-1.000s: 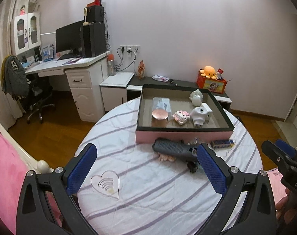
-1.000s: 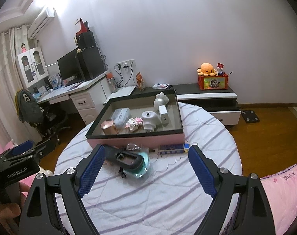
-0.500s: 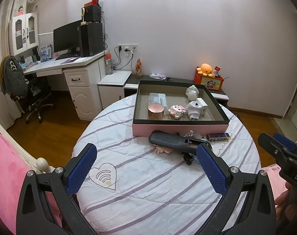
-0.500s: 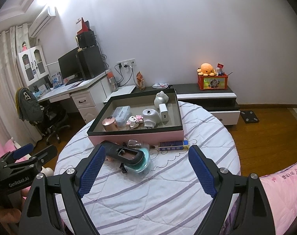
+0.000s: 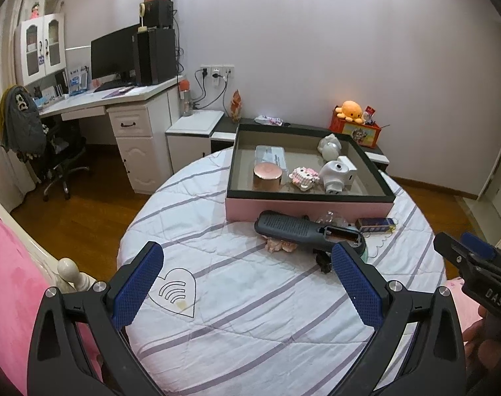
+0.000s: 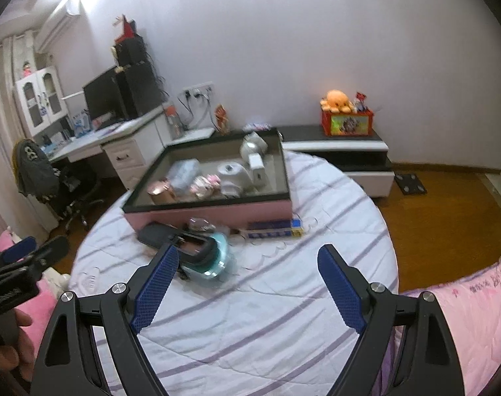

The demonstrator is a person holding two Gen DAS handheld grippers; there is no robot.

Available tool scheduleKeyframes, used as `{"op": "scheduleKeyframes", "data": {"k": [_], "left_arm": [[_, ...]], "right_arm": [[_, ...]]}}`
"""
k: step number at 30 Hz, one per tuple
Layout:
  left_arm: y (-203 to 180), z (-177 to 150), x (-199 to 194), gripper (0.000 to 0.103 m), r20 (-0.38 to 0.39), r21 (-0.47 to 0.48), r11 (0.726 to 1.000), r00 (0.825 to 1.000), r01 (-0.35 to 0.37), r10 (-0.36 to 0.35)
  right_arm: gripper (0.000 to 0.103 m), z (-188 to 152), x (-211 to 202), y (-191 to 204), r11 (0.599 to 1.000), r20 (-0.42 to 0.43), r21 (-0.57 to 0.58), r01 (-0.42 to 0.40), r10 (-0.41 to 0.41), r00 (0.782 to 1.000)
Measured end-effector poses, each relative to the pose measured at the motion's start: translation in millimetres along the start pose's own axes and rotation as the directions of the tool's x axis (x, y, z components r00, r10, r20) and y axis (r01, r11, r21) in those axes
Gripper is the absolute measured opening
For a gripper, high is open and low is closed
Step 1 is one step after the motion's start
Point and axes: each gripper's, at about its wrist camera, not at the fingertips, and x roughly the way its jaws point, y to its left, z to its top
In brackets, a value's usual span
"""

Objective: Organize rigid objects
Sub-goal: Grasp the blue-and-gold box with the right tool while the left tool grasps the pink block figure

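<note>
We hold the left tongs (image 5: 247, 275) released and empty above the near worktop (image 5: 250, 307), set back so that every loose thing stays ahead of them. Beyond their right finger lies the dark tool (image 5: 303, 231), lengthwise against the pink front wall of the tray (image 5: 308, 206). Further right, the blue box (image 6: 273, 229) lies ahead of the right tongs (image 6: 247, 277), likewise released and empty, near the tray wall. We judge these two are still to be placed; the tray ahead already holds several small things, so it serves as the collecting place.
</note>
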Motion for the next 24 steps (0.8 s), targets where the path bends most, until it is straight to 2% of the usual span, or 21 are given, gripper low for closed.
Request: {"op": "scheduleKeyframes", "data": {"k": [8, 16, 24], "left_arm": [[-4, -16, 59, 0.103, -0.1, 0.029, 1.0, 0.995, -0.007, 0.01], [-22, -27, 136, 0.103, -0.222, 0.066, 0.998, 0.975, 0.006, 0.009], [-28, -15, 174, 0.103, -0.252, 0.056, 0.998, 0.968, 0.01, 0.004]], "right_arm": [[0.088, 1, 35, -14, 0.999, -0.065, 0.008, 0.037, -0.036, 0.997], [0.088, 5, 93, -27, 0.998, -0.154, 0.005, 0.069, -0.067, 0.986], [0.088, 14, 140, -32, 0.999, -0.21, 0.007, 0.052, -0.049, 0.976]]}}
